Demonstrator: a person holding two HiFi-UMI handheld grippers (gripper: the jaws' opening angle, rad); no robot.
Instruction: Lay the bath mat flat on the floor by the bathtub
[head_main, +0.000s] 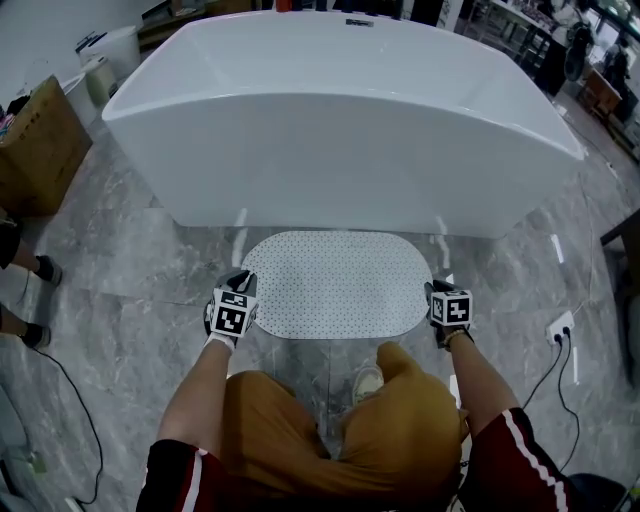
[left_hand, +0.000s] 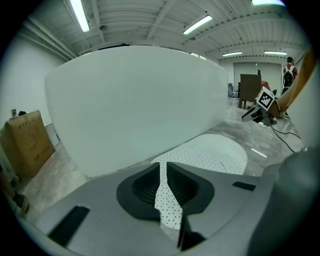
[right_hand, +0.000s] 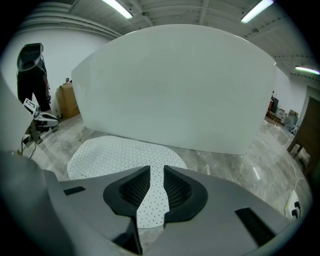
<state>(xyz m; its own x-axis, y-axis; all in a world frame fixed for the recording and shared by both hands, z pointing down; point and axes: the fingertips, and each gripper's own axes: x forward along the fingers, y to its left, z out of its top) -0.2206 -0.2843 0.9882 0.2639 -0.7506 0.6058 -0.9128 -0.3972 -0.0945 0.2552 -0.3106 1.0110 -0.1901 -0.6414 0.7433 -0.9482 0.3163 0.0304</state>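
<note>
While the bath mat lies spread, seemingly flat, on the floor just beside the bathtub, the left gripper and right gripper each pinch one end; apparently only letting go remains.

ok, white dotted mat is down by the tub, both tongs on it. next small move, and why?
Probably open both tongs and let go. The white dotted oval bath mat looks flat on the grey marble floor beside the white bathtub, with the left tongs and right tongs each shut on one end; nothing seems left to straighten.
</note>
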